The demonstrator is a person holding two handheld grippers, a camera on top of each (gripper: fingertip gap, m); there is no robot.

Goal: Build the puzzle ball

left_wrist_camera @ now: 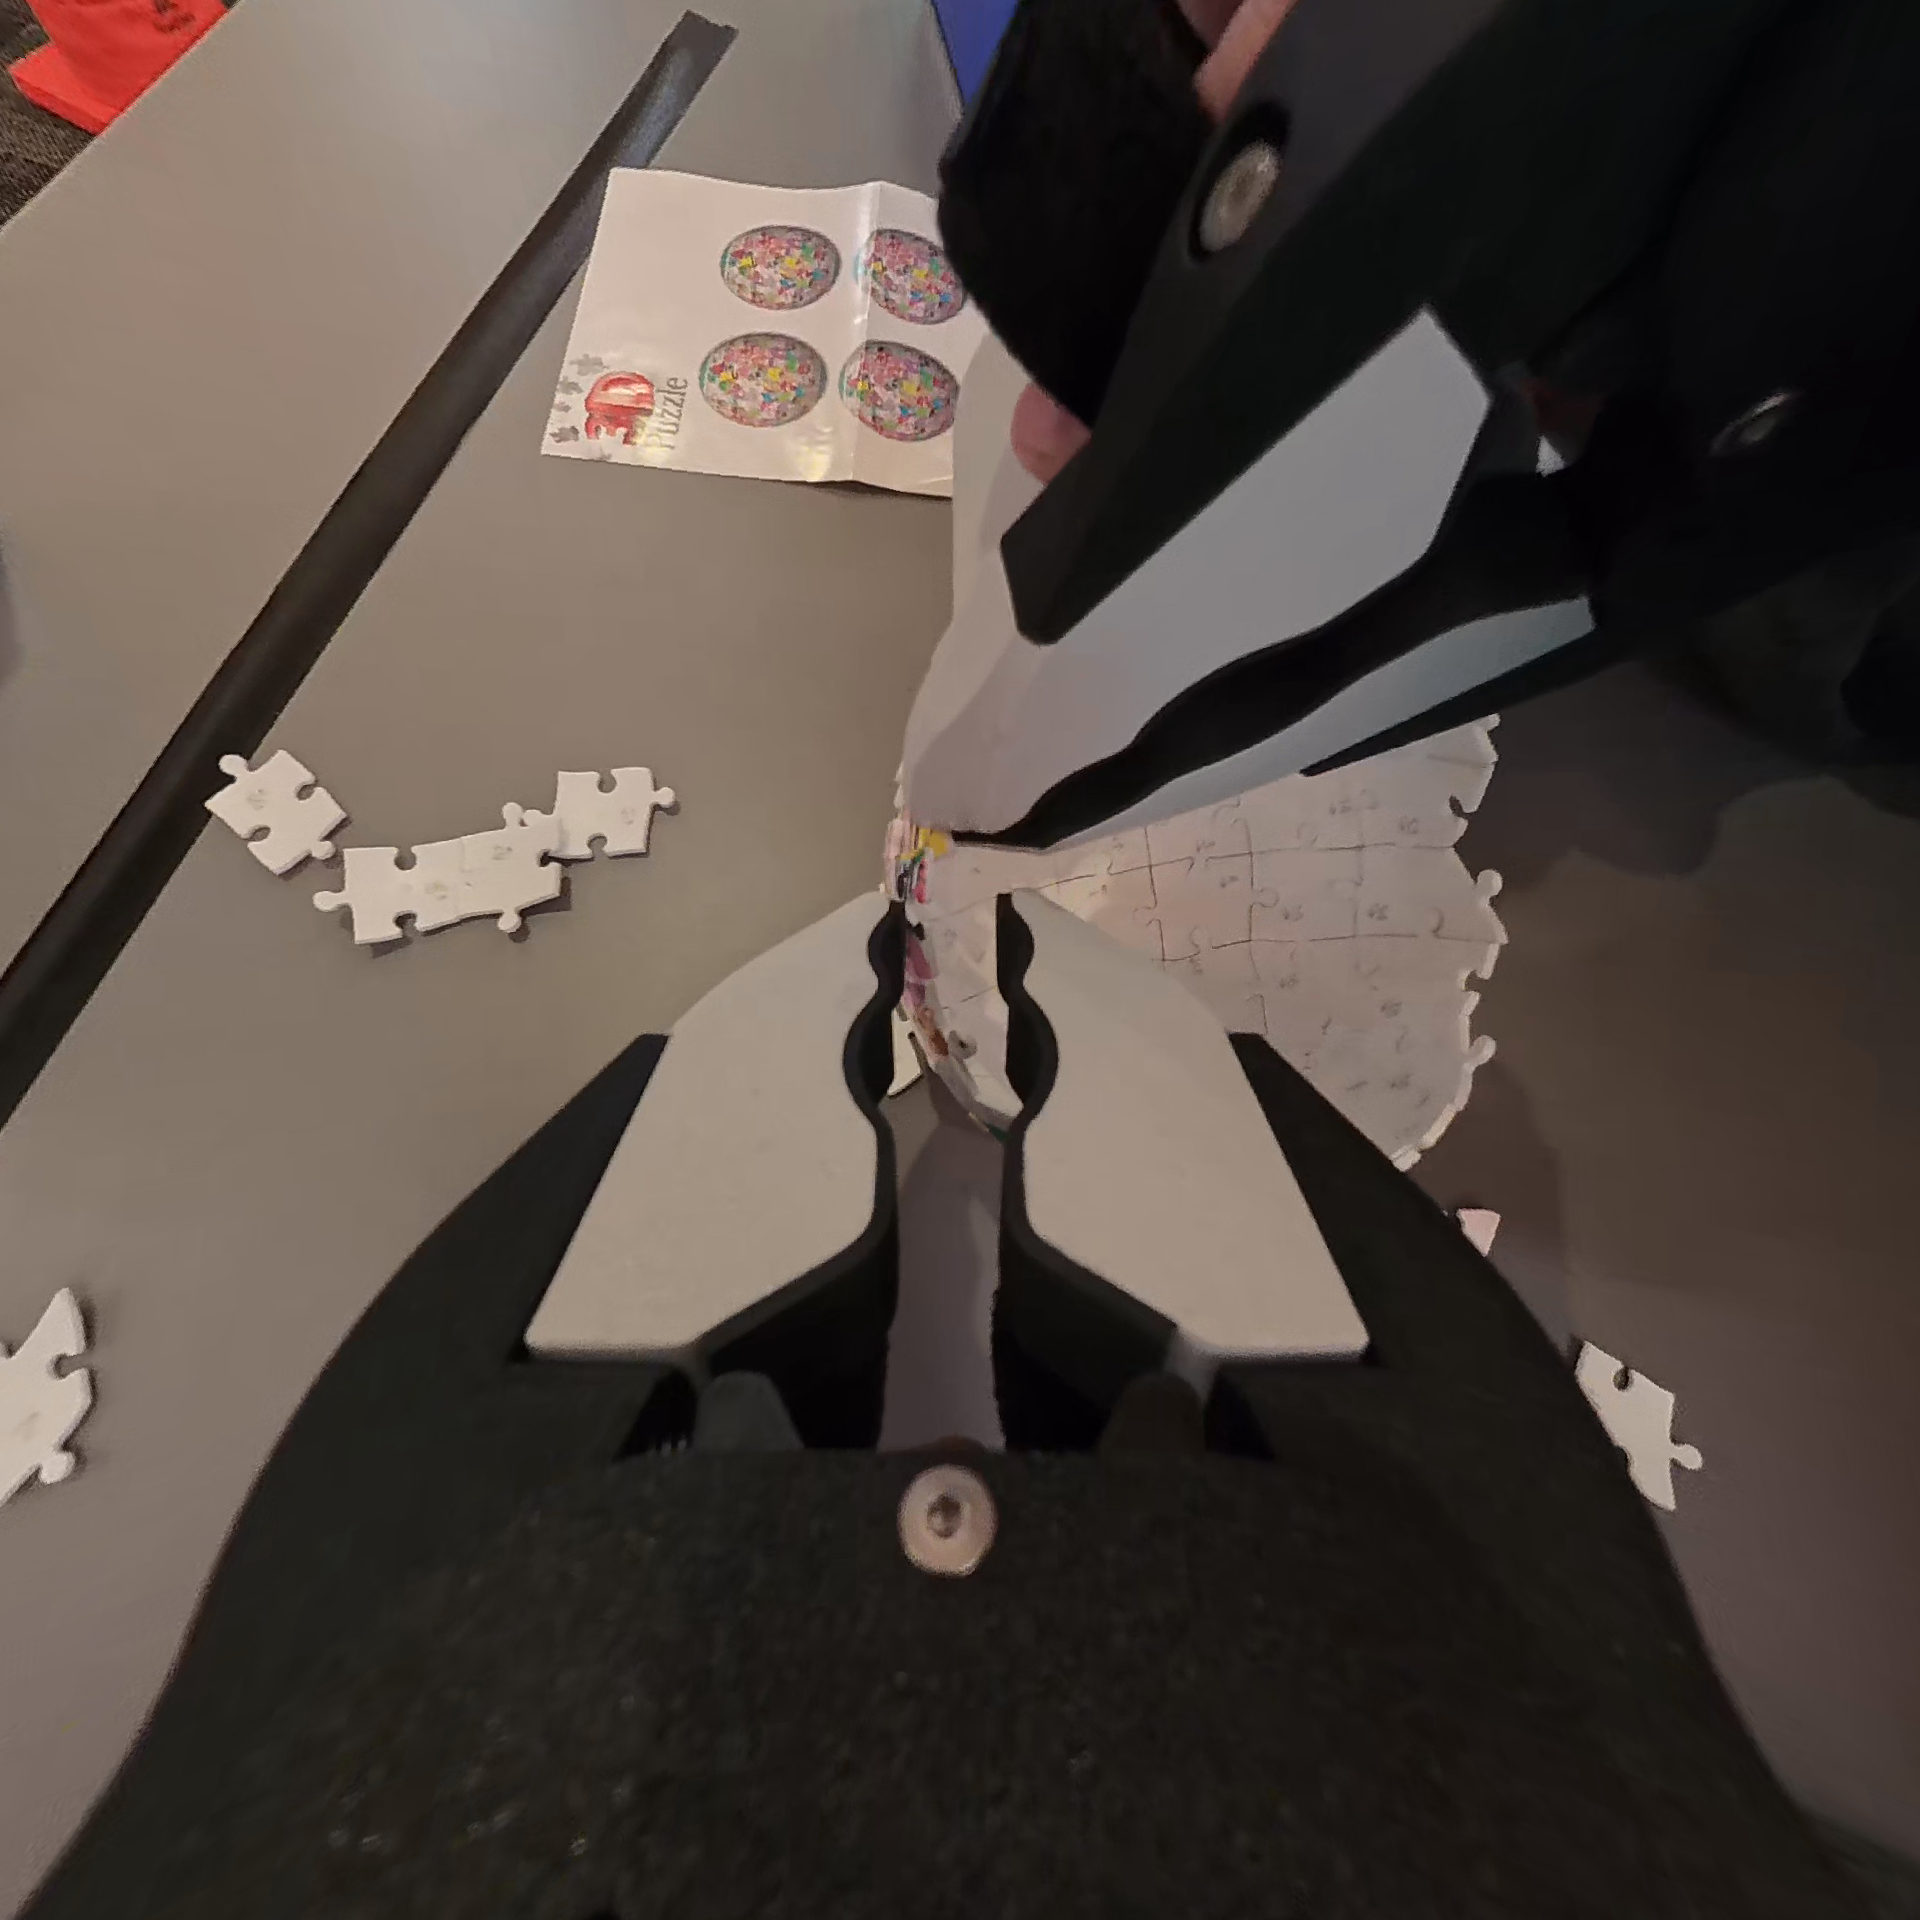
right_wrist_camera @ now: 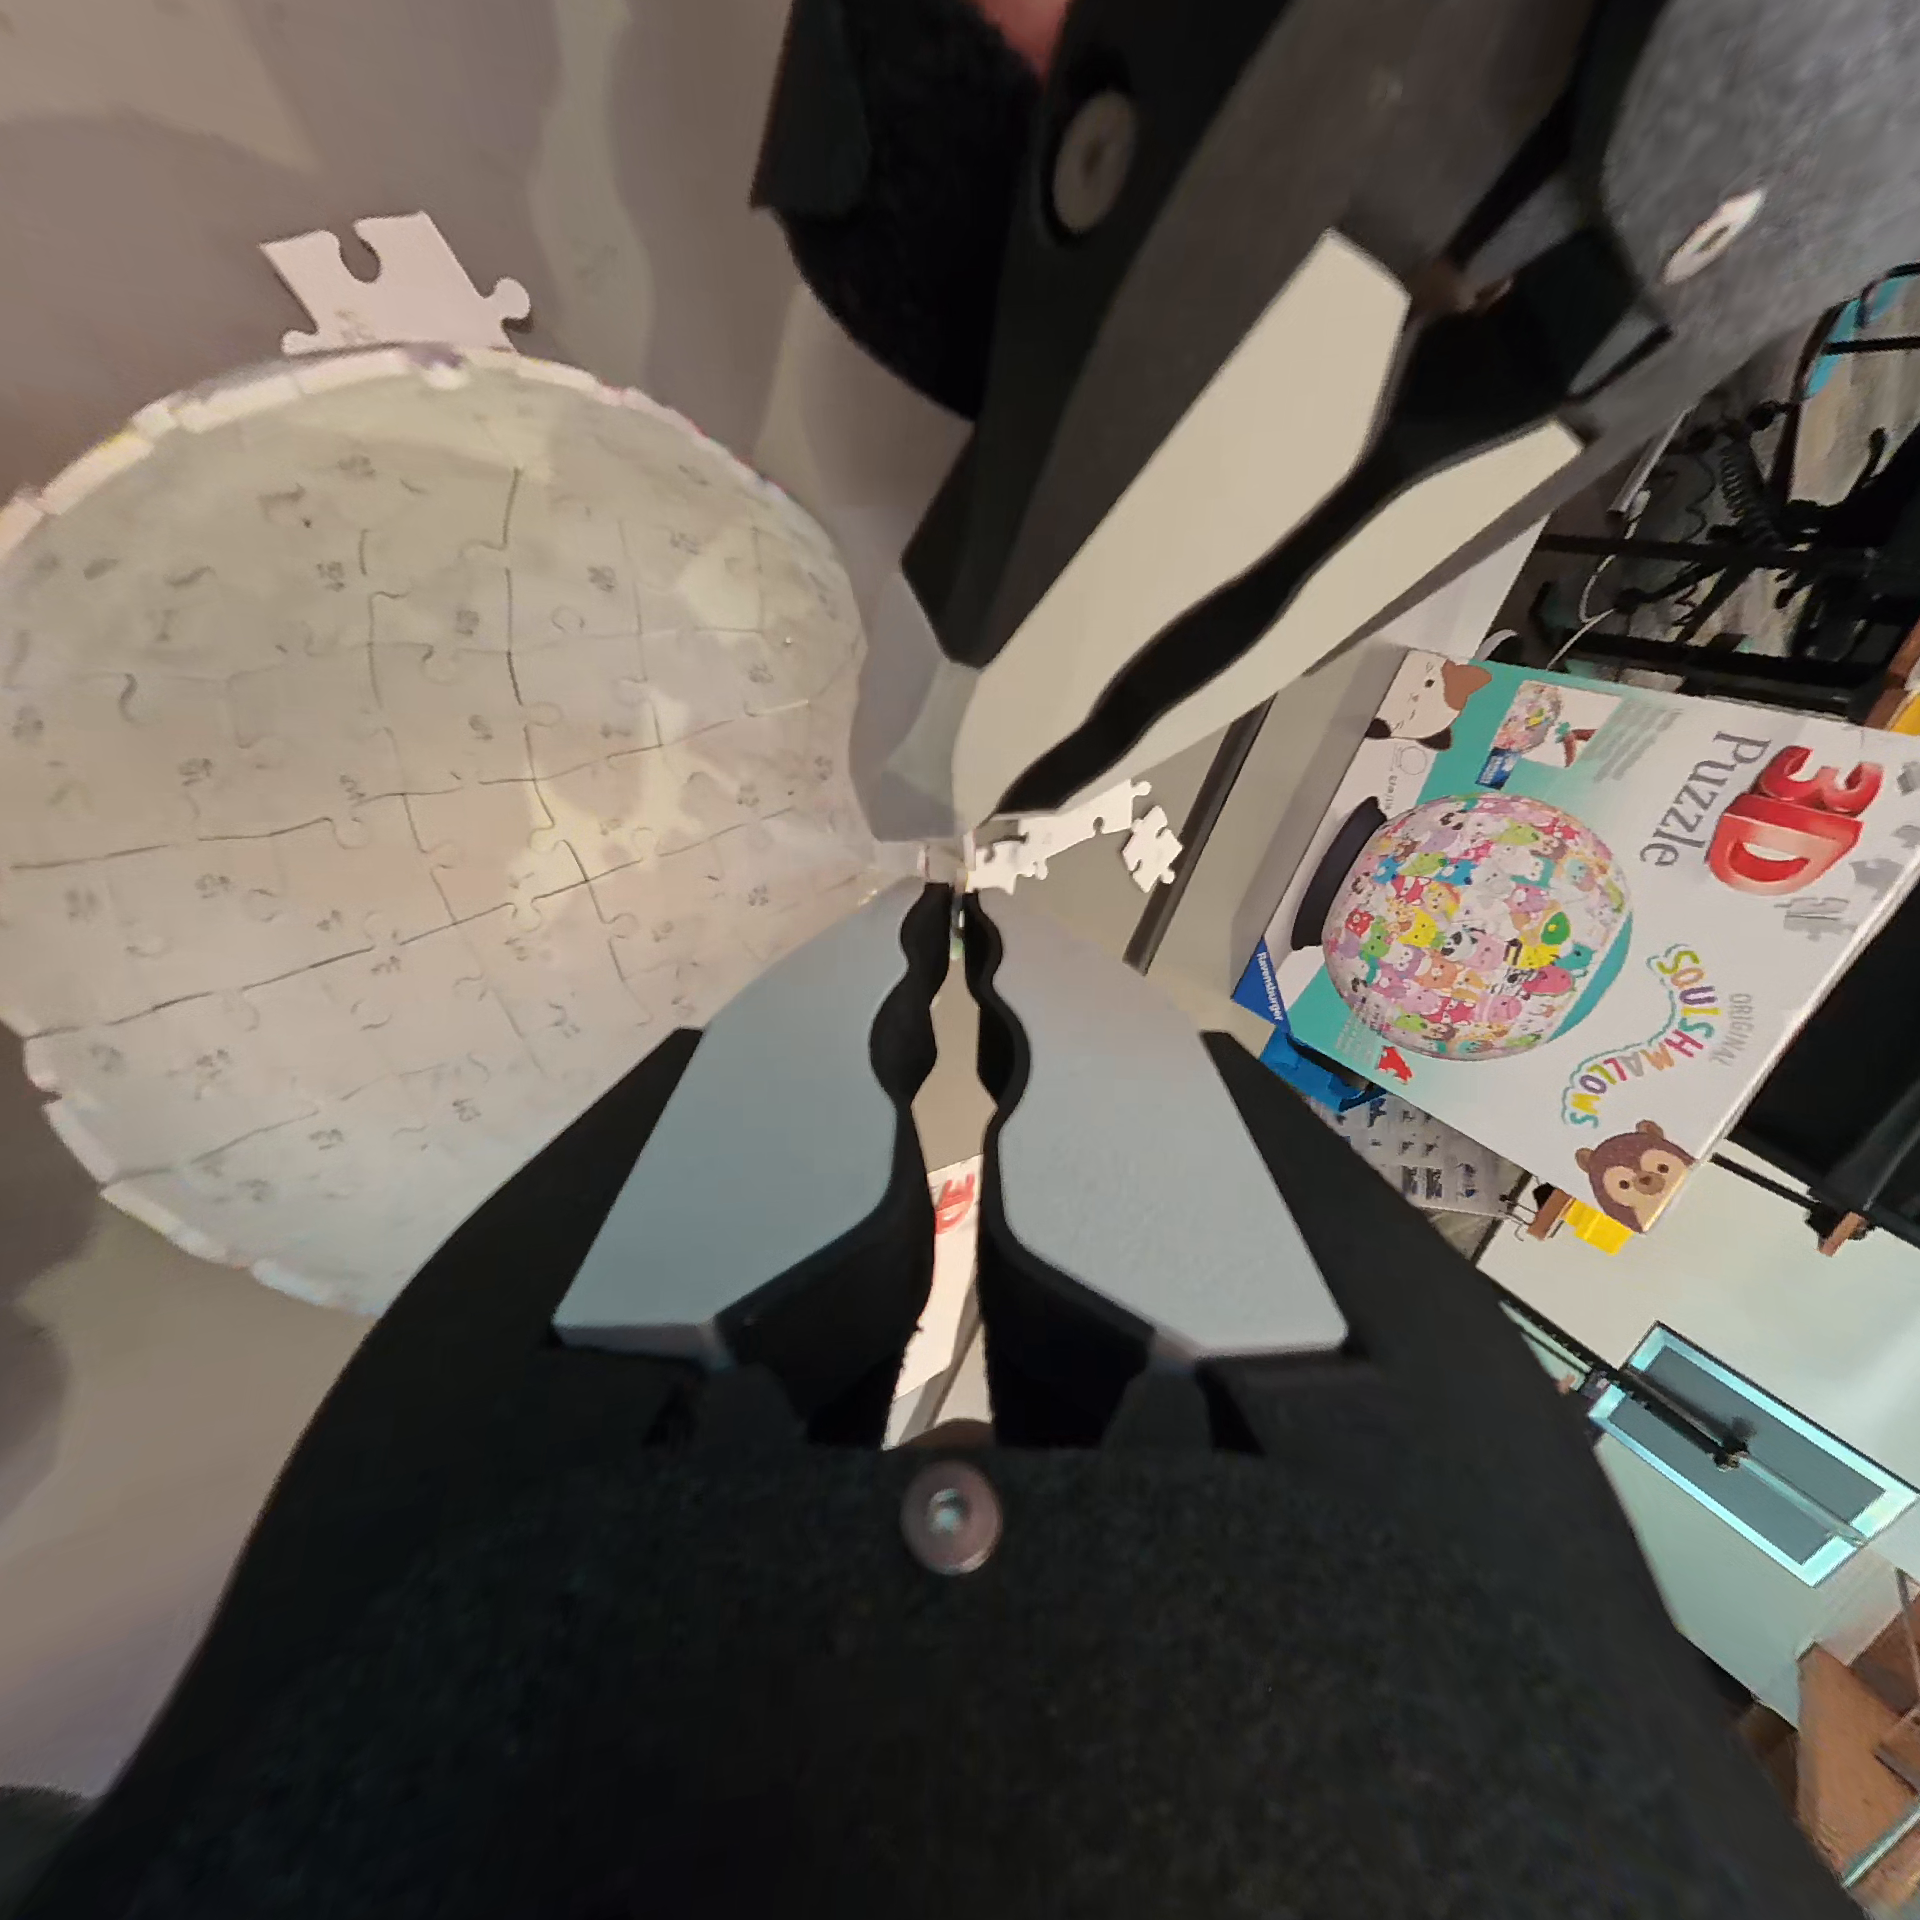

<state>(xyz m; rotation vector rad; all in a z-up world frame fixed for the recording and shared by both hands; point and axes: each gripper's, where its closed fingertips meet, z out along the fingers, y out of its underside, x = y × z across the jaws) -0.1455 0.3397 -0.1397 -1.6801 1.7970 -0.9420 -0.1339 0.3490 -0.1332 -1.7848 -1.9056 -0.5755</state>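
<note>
Both grippers (left_wrist_camera: 948,925) (right_wrist_camera: 945,914) clamp shell (right_wrist_camera: 416,810) rim.

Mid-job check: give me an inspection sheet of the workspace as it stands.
Surface: grey table, black strip across it.
Job's things: half-built puzzle ball, white inside showing; loose pieces on the table.
Clutter: folded leaflet; puzzle box standing off the table.
Grippers: left gripper shut on the ball's rim; right gripper shut on the same rim, tips nearly meeting.
Cables: nothing seen.
Surroundings: red object on the floor.
</note>
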